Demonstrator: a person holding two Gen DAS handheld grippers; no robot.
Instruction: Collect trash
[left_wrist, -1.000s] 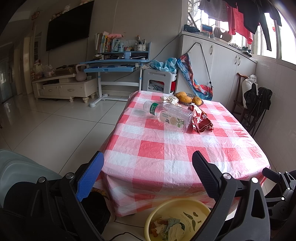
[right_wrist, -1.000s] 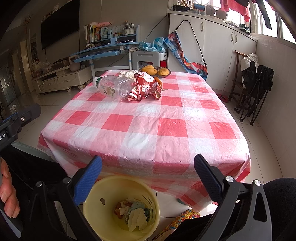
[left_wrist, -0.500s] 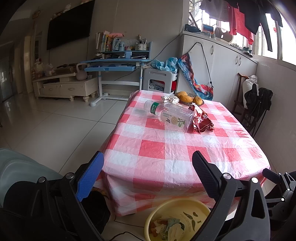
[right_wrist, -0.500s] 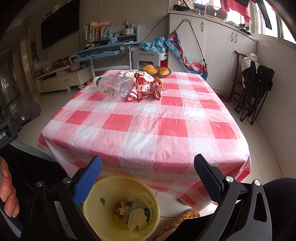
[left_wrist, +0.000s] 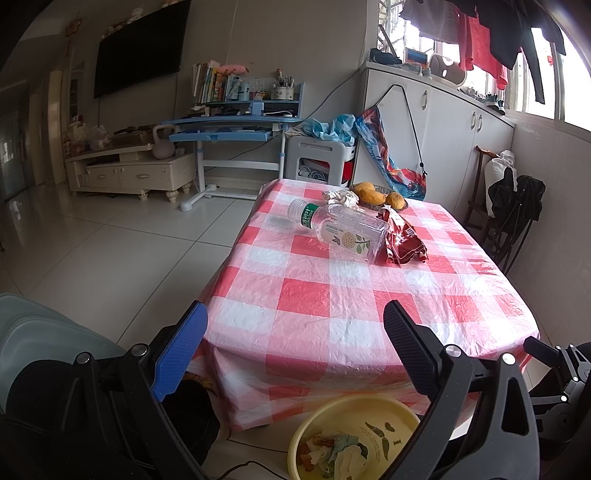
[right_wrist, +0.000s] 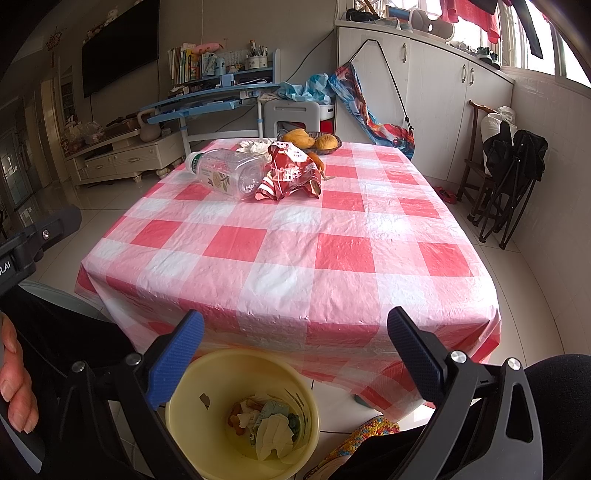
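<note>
From the left wrist camera, the left gripper (left_wrist: 293, 325) had its fingers spread wide with nothing in them, back at the near edge of the desk (left_wrist: 306, 306). The empty plastic bottle (left_wrist: 341, 229) lay on its side at the far end, touching the red snack wrapper (left_wrist: 404, 242). Looked light and slick to me, so I'd pinch across the ribbed body.

Right wrist camera: the right gripper (right_wrist: 295, 341) was wide too, hovering over the yellow bin (right_wrist: 192, 428). The wrapper (right_wrist: 290, 177) looked crinkly and soft; any raised fold would do. A crumpled tissue (right_wrist: 255, 146) sat behind it.
</note>
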